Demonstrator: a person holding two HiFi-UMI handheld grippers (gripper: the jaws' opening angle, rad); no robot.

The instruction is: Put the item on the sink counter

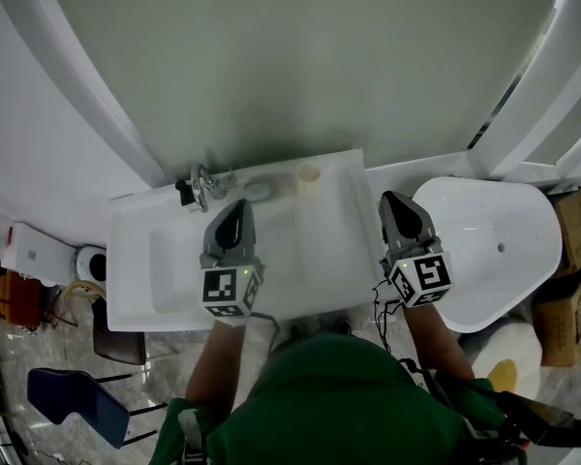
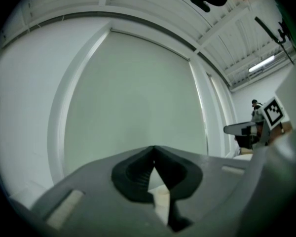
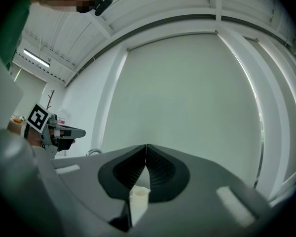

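White bathtub (image 1: 489, 264) at right; blue chair (image 1: 73, 402) lower left; cardboard boxes (image 1: 573, 227) beside bathtub.

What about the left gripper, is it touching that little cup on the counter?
Apart. Head view shows bare counter between left gripper and cup.

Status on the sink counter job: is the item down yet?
Done, apparently: a small cream cup, likely the item, stands at the back of the sink counter, right of the faucet. In hand: nothing; the left gripper and right gripper are both shut and empty. Left: nothing obvious.
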